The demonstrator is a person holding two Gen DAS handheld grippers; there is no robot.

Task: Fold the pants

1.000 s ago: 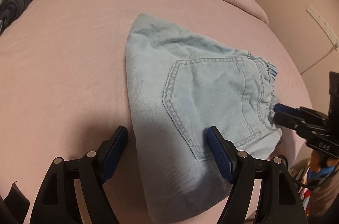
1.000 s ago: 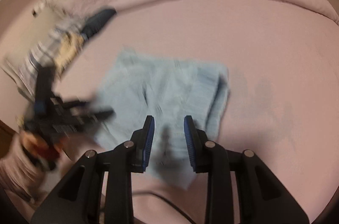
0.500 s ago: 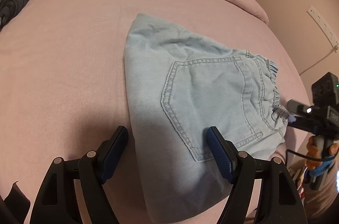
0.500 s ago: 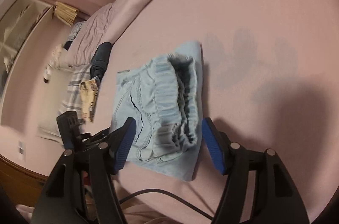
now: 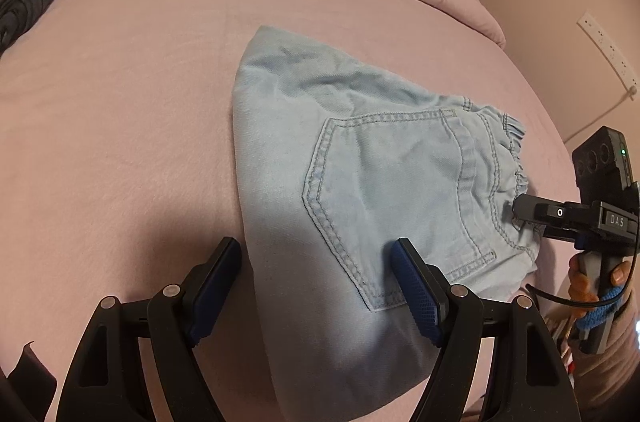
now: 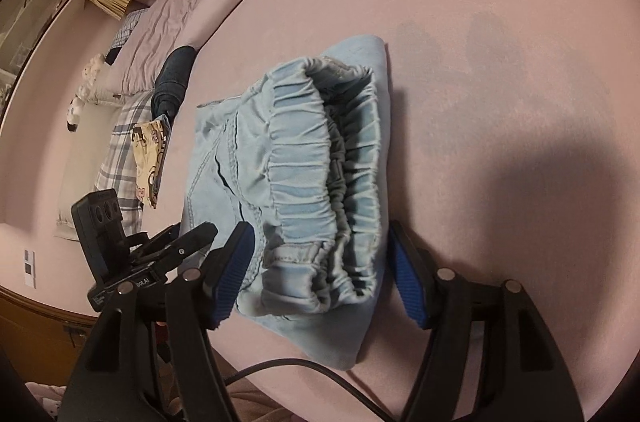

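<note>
Risk of undoing the fold — light blue denim pants lying folded on the pink bed, elastic waistband bunched and gaping toward the right gripper. Closing there could pinch only the top layers and drag the stack askew. Right gripper spread wide, straddling the waistband end, pads not pressing. Left gripper also wide, holding nothing — one finger over the pocket area, contact unclear, the other above bare bedding.
</note>
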